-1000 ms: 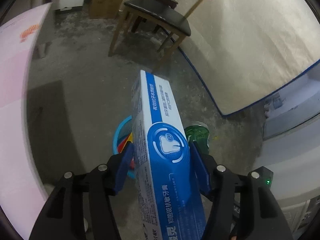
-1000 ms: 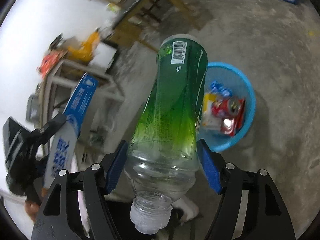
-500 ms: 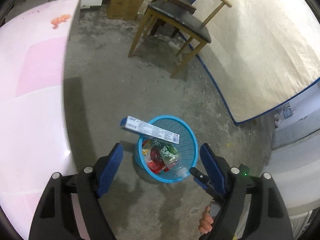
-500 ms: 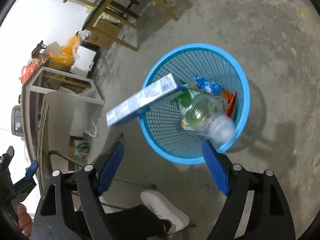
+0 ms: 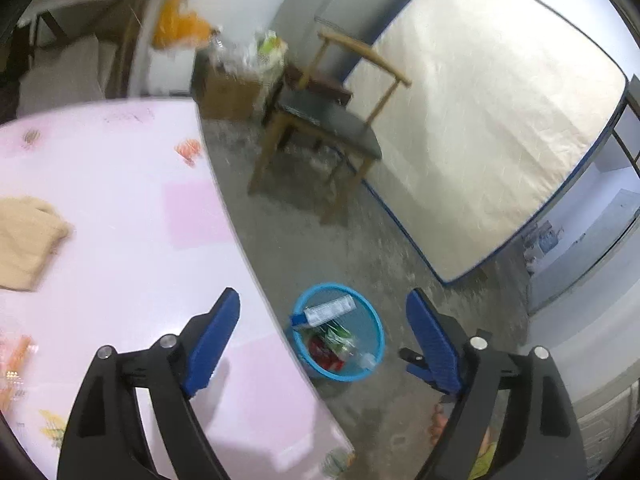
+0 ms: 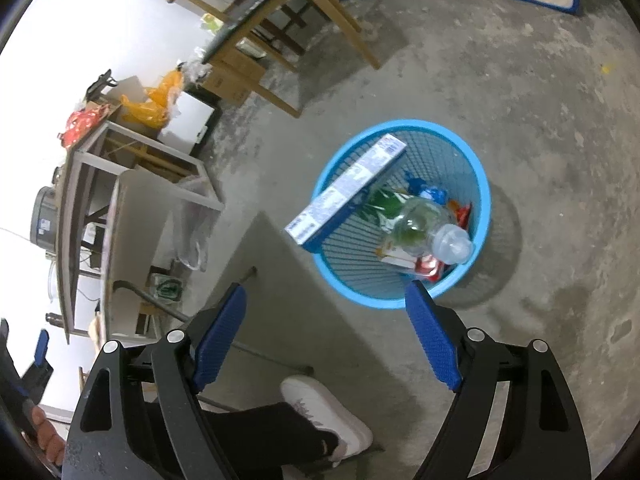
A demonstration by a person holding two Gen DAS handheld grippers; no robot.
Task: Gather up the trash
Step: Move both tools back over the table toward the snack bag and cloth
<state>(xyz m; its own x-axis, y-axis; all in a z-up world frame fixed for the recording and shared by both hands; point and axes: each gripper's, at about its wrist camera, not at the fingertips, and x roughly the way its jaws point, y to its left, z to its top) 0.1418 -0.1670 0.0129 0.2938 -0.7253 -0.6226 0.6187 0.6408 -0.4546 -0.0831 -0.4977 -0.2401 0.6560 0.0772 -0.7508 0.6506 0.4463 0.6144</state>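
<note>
1. Looking from the left wrist: the left gripper (image 5: pixel 322 320) stands wide with nothing between its blue fingers (image 5: pixel 212 344); its jaws have just been opening. It hangs over the edge of the pink desk (image 5: pixel 120 200), where a beige cloth (image 5: pixel 28 240) lies. Beyond the edge, on the floor (image 5: pixel 400 272), sits the blue basket (image 5: pixel 378 344), with the box (image 5: pixel 324 314) propped across its rim and a bottle (image 5: pixel 352 350) inside. A chair (image 5: pixel 324 136) stands farther off.
2. Looking from the right wrist: the right gripper (image 6: pixel 326 320) is also spread wide and empty, its jaws having just been opening, just short of the basket (image 6: pixel 482 184). The box (image 6: pixel 348 192) leans on the rim; the bottle (image 6: pixel 424 228) lies on wrappers. A white shoe (image 6: pixel 324 416) shows below.
</note>
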